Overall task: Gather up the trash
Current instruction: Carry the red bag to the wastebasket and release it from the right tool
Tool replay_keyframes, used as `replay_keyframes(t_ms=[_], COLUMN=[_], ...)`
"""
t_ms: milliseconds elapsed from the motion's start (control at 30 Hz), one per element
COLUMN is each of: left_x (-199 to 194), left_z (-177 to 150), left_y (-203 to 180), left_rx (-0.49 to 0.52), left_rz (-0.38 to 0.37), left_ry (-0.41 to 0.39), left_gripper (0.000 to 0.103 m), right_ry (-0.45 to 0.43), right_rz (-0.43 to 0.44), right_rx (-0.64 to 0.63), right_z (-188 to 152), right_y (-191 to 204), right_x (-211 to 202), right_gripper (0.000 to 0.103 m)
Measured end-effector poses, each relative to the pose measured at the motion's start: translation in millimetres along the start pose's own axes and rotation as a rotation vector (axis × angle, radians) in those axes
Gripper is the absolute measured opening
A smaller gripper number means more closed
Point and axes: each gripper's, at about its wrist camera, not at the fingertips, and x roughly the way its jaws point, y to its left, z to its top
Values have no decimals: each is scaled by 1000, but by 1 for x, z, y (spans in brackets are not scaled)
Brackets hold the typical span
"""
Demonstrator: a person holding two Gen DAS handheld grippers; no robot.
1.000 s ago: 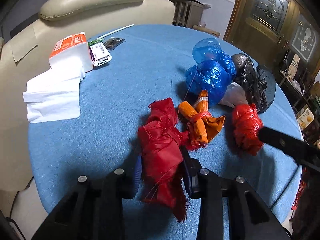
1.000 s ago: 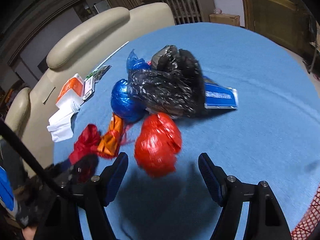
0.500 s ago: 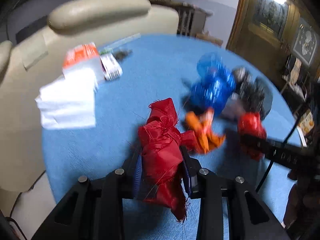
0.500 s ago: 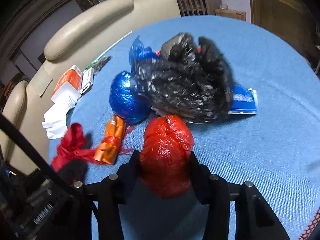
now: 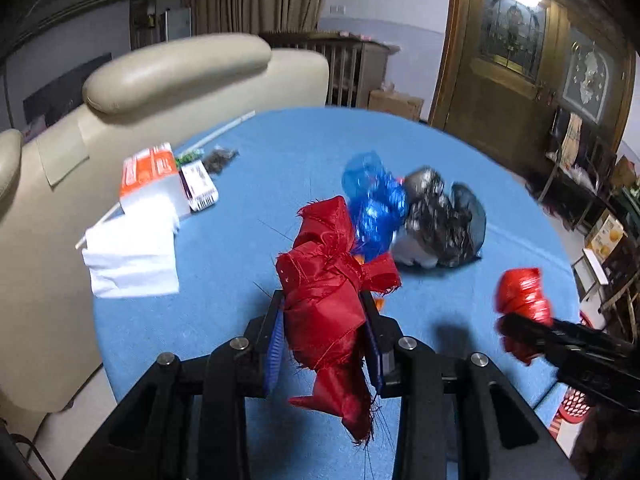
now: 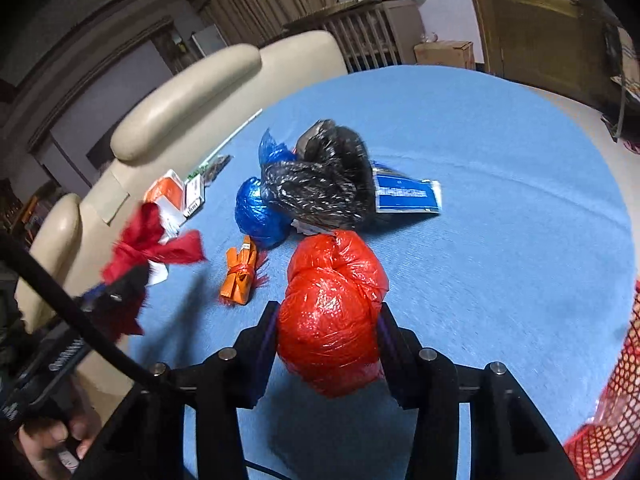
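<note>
My left gripper [image 5: 325, 320] is shut on a frayed dark red cloth bundle [image 5: 332, 280] and holds it above the blue table [image 5: 248, 248]. My right gripper [image 6: 326, 326] is shut on a red plastic bag ball [image 6: 330, 312], also lifted; it shows in the left wrist view [image 5: 520, 292]. On the table lie a blue bag [image 6: 258, 212], a black bag [image 6: 324, 180], an orange bundle [image 6: 240, 272] and a blue flat packet [image 6: 406, 194]. The red cloth and left gripper show at the left in the right wrist view [image 6: 148, 244].
A tissue pack [image 5: 150, 178] and white tissues [image 5: 132, 256] lie at the table's left edge, by a small card [image 5: 199, 186]. A beige chair [image 5: 160, 76] stands behind. A red mesh basket [image 6: 616, 400] is at the right edge.
Both grippers have lifted their loads off the table. The right gripper shut on the red bag ball a second ago and raised it; the left raised the red cloth.
</note>
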Motion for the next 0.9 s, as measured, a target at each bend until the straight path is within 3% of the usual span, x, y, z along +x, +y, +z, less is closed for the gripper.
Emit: replay_keyframes(t_ms=[133,900], left_x=[9,15], left_z=[-5,3], left_y=[-5,-43], left_rx=[-3,60], left_rz=[13,-29], left_ry=[55,47], left_gripper=[36,36], right_ry=[-24,-63], right_rz=[-7,-37], right_rx=[9,13], right_z=[-9,-18], right_y=[-5,-13], right_x=[-14,-37], right_gripper=[49,49])
